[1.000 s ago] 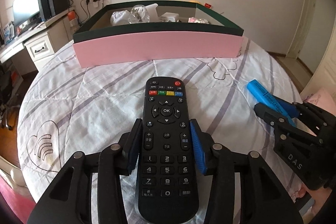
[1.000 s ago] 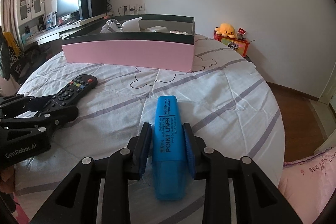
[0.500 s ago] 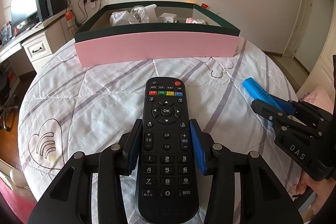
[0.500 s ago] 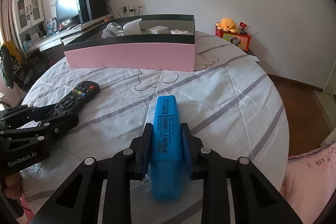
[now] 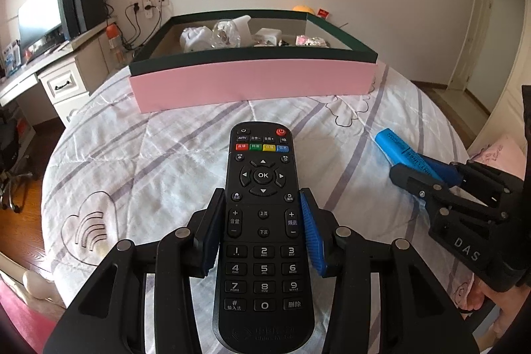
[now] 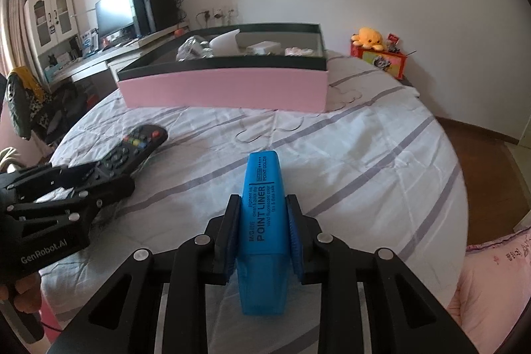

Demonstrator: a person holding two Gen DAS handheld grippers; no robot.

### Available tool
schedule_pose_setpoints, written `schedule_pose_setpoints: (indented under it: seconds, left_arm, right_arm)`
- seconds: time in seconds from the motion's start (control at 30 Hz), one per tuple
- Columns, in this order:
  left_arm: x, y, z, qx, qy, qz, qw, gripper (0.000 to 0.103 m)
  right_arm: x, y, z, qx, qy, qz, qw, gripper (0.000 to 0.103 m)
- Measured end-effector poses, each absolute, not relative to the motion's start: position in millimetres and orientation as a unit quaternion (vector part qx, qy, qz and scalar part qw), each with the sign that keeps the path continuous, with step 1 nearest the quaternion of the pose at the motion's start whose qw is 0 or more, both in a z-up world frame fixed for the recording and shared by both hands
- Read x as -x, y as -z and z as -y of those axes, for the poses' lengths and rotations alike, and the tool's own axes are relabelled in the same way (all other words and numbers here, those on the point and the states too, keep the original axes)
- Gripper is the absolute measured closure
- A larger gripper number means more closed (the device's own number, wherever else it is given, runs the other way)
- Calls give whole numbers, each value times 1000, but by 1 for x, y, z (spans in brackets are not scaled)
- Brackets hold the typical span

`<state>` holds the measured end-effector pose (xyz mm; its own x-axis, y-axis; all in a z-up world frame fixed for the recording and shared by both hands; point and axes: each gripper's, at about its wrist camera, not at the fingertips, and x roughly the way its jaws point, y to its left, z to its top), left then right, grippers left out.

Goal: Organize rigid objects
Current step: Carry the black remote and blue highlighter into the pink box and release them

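Left hand-held gripper (image 5: 262, 231) clamps the remote (image 5: 264, 238); right hand-held gripper (image 6: 262, 234) clamps the highlighter (image 6: 264, 221). Box (image 5: 252, 85) contents blur together.

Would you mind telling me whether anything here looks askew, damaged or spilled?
Nothing stands out. The remote sits straight in the left gripper, the highlighter straight in the right gripper, and the box rests flat on the bed.
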<state>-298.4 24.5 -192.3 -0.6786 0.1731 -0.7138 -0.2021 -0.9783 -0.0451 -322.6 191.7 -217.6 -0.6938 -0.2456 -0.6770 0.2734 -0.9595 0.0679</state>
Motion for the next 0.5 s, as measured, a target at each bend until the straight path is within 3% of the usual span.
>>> schedule_pose_setpoints:
  seconds: [0.5]
  left_arm:
    - [273, 140, -9, 326, -940, -18, 98, 59]
  right_arm:
    - [310, 172, -180, -322, 932, -22, 165, 76]
